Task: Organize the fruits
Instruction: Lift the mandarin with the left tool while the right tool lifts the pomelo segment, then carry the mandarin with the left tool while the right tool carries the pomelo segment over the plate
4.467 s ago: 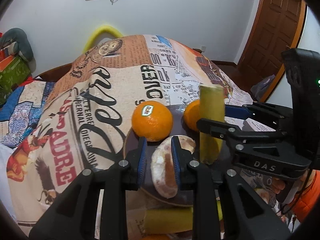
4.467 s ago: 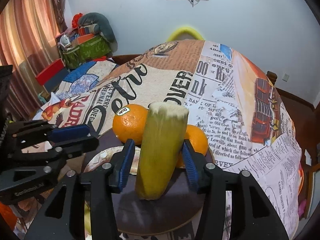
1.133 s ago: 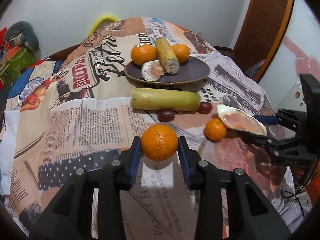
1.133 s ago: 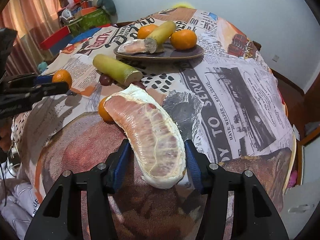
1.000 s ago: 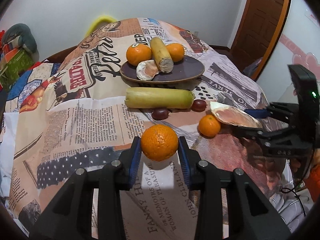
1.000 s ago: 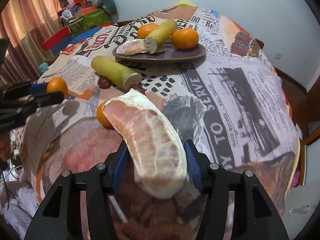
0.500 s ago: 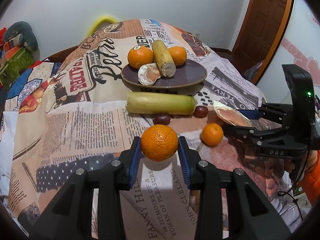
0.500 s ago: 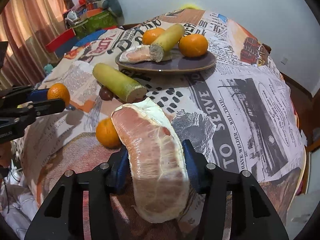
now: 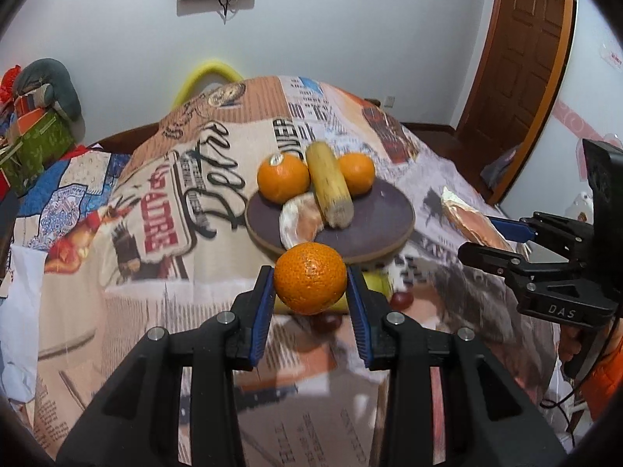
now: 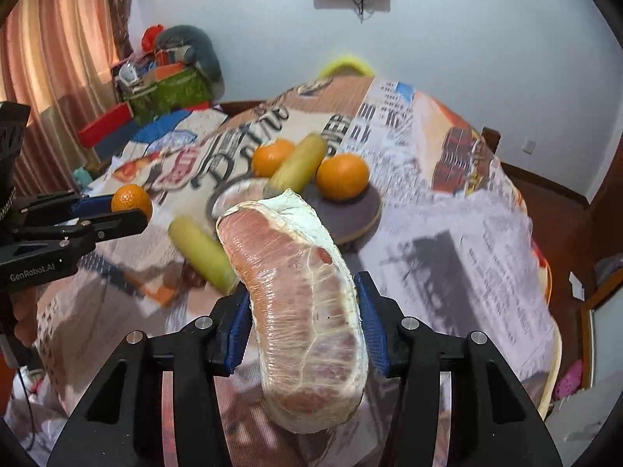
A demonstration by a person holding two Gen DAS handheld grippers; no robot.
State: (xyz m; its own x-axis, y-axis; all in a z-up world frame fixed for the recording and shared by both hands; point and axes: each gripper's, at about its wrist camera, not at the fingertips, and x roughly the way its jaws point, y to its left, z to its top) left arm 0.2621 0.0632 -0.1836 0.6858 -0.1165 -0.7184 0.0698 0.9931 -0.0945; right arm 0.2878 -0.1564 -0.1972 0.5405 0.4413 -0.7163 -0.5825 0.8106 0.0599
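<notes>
My left gripper [image 9: 310,295] is shut on an orange [image 9: 310,278] and holds it in the air just short of the dark round plate [image 9: 385,218]. The plate holds two oranges [image 9: 283,178], a sugarcane piece [image 9: 329,188] and a pomelo segment [image 9: 299,225]. My right gripper [image 10: 303,323] is shut on a big peeled pomelo segment [image 10: 300,311], raised above the table; it shows at the right in the left wrist view [image 9: 469,220]. The left gripper and its orange [image 10: 131,201] show at the left of the right wrist view.
A second sugarcane piece [image 10: 202,253] and dark grapes [image 9: 401,300] lie on the newspaper-print tablecloth [image 9: 155,233] in front of the plate. Bags and cushions [image 10: 171,78] are piled at the far left. A wooden door [image 9: 518,78] stands at the right.
Both grippers have moved forward and up toward the plate with their fruit. The plate now looks much closer in both views.
</notes>
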